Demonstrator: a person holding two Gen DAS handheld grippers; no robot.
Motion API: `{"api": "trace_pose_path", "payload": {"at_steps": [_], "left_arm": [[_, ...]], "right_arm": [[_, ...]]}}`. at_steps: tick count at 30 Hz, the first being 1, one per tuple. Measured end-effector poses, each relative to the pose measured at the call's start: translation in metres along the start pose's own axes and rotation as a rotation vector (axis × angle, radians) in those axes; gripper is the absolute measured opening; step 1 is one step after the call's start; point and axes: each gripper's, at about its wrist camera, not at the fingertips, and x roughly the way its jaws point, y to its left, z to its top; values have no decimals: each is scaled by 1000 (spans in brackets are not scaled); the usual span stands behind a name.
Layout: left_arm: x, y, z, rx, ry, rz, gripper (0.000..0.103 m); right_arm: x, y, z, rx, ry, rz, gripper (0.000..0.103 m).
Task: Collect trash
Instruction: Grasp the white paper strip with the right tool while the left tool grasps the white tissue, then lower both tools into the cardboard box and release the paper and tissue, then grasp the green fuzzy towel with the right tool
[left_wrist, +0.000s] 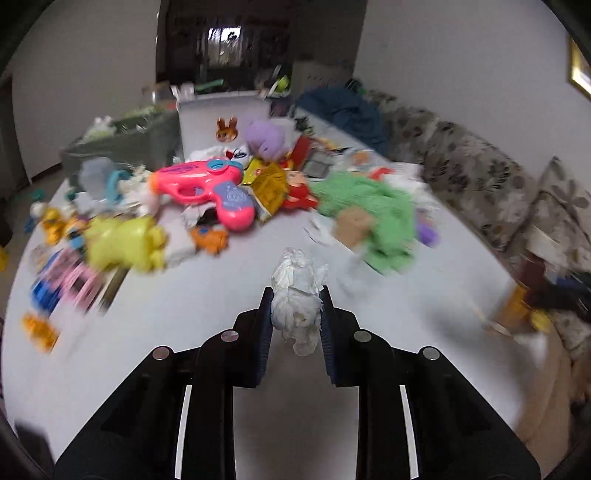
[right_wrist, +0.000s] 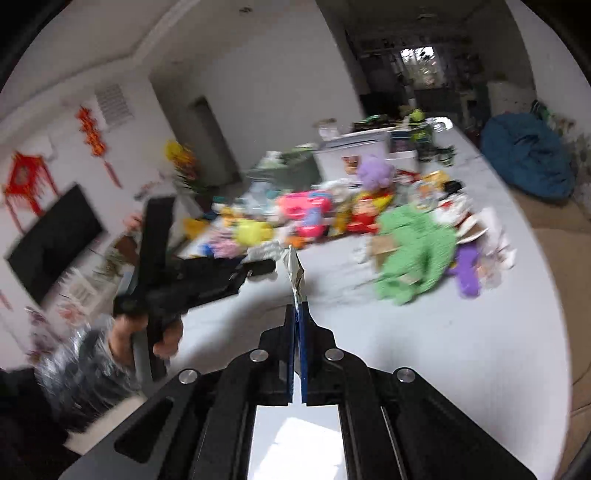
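My left gripper (left_wrist: 295, 295) is shut on a crumpled white tissue (left_wrist: 297, 291) and holds it above the white table (left_wrist: 184, 332). In the right wrist view, my right gripper (right_wrist: 298, 306) is shut on a thin silvery wrapper scrap (right_wrist: 293, 267) that sticks up from the fingertips. The left gripper (right_wrist: 258, 267) also shows in the right wrist view, held by a hand at the left, over the table's edge. Both views are blurred.
A heap of toys covers the far table: pink toy gun (left_wrist: 210, 188), yellow toy (left_wrist: 125, 240), green plush (left_wrist: 373, 210), purple plush (left_wrist: 264, 138). A dark green bin (left_wrist: 125, 144) and a white box (left_wrist: 221, 114) stand behind. A flowered sofa (left_wrist: 480, 173) runs along the right.
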Motion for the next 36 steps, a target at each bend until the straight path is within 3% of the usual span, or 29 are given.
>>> {"api": "trace_pose_path", "payload": {"at_steps": [5,10,14,15,17,18,19,22,25,27,29,31,34,36], "left_arm": [[-93,-36,-90,86,-4,-65,24],[-123,-70,-194,224,96,-98,24],[-97,-69,-260,242,268,-129,24],[-84,-68,-276,250,319,-136,29],[-55,-63,-299,262,416,-121,53],[-38,-60,-311,269,453,-92,70],[-27,-57,-318,266,471,-85,74],[1,-47,-330,231,556,-75,74],[-15,-48,-319,220,522,-84,74],[-41,-50,-302,221,456,-103,74],[-69,-52,-278,228,374,-130,75],[-95,-55,-243,245,255,-141,85],[-122,-59,-193,261,69,-110,89],[-129,-60,-167,242,-9,-105,89]], "right_arm": [[-32,43,-51,-6,92,119,1],[-26,79,-134,-41,305,148,1],[16,80,-210,-11,505,116,2],[31,75,-227,-2,547,103,2],[63,64,-257,-8,623,59,10],[77,60,-269,-23,649,32,25],[95,53,-283,-40,687,-1,43],[108,46,-298,-55,730,-42,43],[75,62,-272,-78,635,7,43],[38,77,-233,-114,519,43,44],[5,82,-188,-129,379,44,52],[-11,74,-142,-127,257,-10,62],[3,33,-64,-90,95,-156,69],[24,-3,-26,-4,52,-217,71]]}}
